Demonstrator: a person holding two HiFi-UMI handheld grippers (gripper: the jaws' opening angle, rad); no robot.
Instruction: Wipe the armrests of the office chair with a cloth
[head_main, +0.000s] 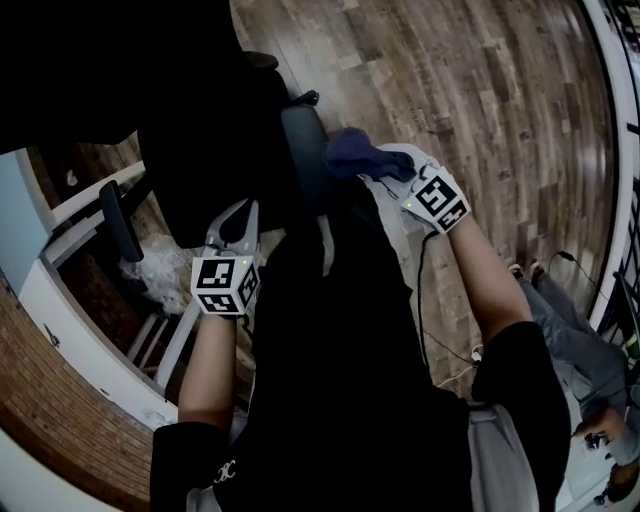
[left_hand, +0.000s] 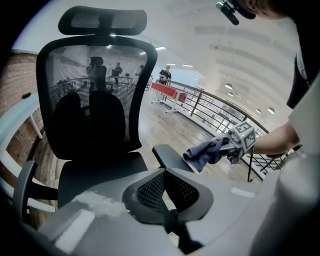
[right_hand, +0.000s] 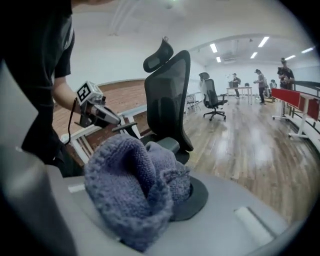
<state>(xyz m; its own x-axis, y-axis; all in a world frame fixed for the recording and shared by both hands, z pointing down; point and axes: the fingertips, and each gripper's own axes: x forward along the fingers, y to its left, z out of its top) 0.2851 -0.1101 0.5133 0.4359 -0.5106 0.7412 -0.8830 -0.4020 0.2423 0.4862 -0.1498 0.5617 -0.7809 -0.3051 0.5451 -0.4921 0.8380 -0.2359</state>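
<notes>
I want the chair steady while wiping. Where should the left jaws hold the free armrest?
Probably across the narrow width of the free armrest, near its front end, coming from above: it is a long, slim pad, lying about level, with both sides open.

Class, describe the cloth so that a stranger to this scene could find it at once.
Find the black mesh-backed chair. At the front tip of one armrest, the right gripper is shut on the cloth. It is the only soft, blue-grey knitted thing among hard black and grey parts.
</notes>
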